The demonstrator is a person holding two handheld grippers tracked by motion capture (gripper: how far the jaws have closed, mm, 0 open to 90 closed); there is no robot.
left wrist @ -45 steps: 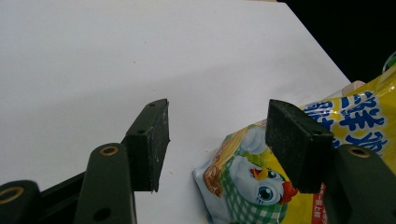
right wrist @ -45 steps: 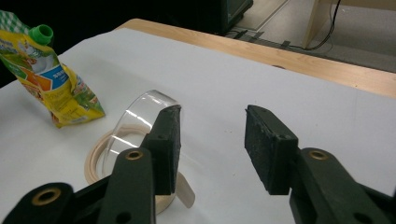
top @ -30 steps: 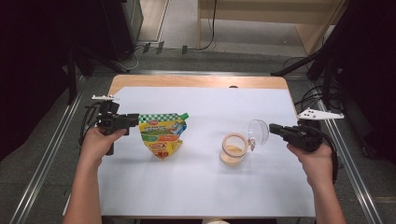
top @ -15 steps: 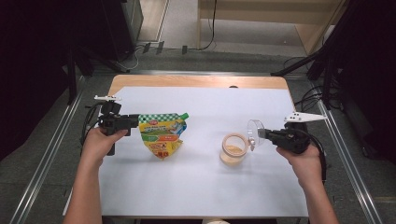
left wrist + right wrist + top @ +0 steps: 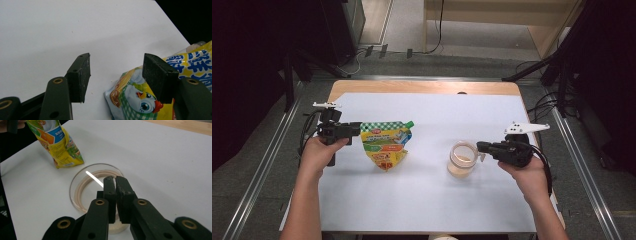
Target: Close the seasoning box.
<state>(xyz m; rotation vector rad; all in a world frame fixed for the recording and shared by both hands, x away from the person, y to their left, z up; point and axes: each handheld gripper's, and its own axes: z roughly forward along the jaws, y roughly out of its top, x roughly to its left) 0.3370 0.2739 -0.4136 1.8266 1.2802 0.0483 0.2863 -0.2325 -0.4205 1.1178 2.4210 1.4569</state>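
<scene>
Left gripper (image 5: 354, 129) fingers part open, pouch (image 5: 384, 145) corner between them, contact unclear. Right gripper (image 5: 482, 147) fingers nearly closed at the right rim of the clear jar (image 5: 462, 159), mid-right on the counter (image 5: 437, 200); lid barely visible, grip unclear.

White-covered worktop (image 5: 427, 200) carries two things, well apart. Yellow-green printed spout pouch (image 5: 385, 143) sits left of centre; clear round plastic cup (image 5: 462, 159) right of centre, slightly nearer the person. Left gripper (image 5: 353, 129) at the pouch's left edge, probably touching. Right gripper (image 5: 481, 146) just right of the cup, at its rim.
</scene>
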